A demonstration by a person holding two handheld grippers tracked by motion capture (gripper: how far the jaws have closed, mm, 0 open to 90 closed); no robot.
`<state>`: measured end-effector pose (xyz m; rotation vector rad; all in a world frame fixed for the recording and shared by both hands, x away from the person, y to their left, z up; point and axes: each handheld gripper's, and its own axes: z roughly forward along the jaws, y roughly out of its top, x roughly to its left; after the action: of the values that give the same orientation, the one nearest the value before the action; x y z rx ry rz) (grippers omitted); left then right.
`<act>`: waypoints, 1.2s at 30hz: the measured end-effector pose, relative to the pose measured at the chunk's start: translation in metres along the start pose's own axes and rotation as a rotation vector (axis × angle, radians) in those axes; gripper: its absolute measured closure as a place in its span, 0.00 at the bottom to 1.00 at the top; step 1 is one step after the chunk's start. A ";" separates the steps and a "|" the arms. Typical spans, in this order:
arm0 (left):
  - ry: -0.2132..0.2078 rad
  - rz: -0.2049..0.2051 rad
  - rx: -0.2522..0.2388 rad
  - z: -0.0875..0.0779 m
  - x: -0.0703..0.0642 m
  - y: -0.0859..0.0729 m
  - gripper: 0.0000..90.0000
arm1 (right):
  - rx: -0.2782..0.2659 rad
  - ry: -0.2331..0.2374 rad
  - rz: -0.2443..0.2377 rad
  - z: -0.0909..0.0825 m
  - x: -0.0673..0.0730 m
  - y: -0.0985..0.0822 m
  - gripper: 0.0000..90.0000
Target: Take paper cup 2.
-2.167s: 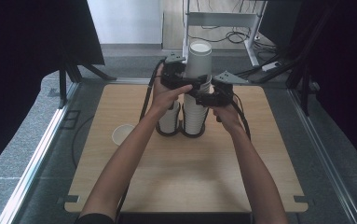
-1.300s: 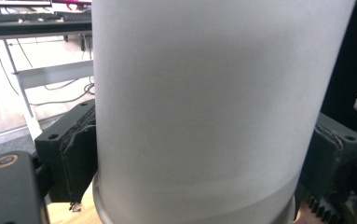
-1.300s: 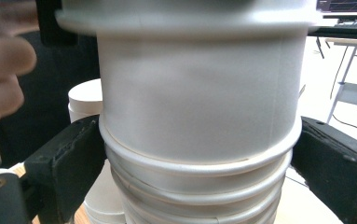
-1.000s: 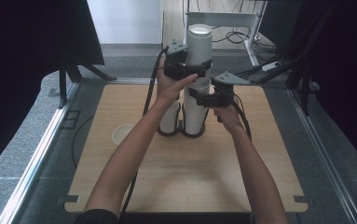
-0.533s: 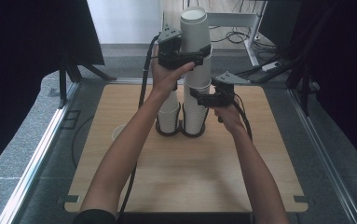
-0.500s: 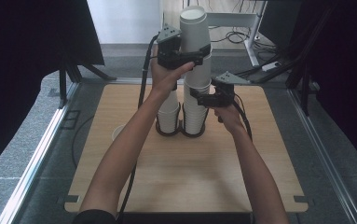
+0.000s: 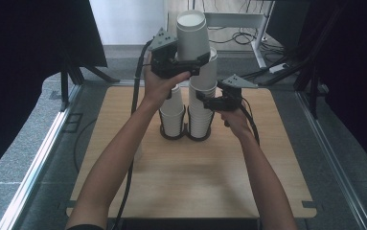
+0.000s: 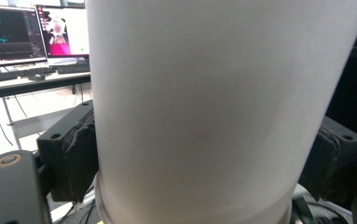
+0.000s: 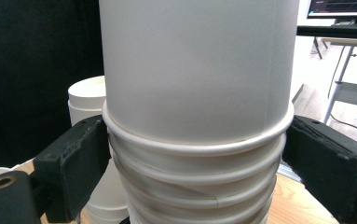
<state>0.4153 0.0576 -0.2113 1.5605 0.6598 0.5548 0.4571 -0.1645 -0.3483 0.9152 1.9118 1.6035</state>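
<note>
Gripping a lifted white cup [image 7: 191, 33], left tongs [image 7: 178, 62], right tongs [image 7: 210, 101] clamped on the cup stack [image 7: 201, 103]

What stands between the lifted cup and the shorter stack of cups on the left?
Nothing visible does. The left gripper holds the lifted cup above both stacks; the shorter stack below it is open on top. The right gripper clamps the taller stack beside it.
</note>
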 end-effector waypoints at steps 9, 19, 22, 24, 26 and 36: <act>-0.017 -0.006 0.006 -0.012 0.000 -0.014 0.15 | -0.019 -0.003 0.000 -0.006 0.004 0.001 0.07; -0.040 -0.027 -0.006 -0.023 0.000 -0.032 0.15 | -0.032 -0.014 -0.002 -0.020 0.005 -0.005 0.08; -0.033 -0.014 -0.002 -0.026 -0.002 -0.037 0.15 | -0.034 -0.013 0.002 -0.025 0.006 -0.008 0.08; -0.034 -0.018 -0.002 -0.028 -0.003 -0.041 0.15 | -0.041 -0.007 0.005 -0.028 0.006 -0.011 0.08; -0.027 -0.011 0.002 -0.029 -0.004 -0.045 0.15 | -0.039 -0.005 0.009 -0.030 0.006 -0.014 0.09; 0.001 0.021 0.029 -0.035 -0.009 -0.068 0.15 | -0.060 -0.004 0.005 -0.046 0.011 -0.027 0.13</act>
<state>0.3791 0.0794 -0.2753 1.5958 0.6555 0.5634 0.4116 -0.1892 -0.3655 0.8988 1.8495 1.6517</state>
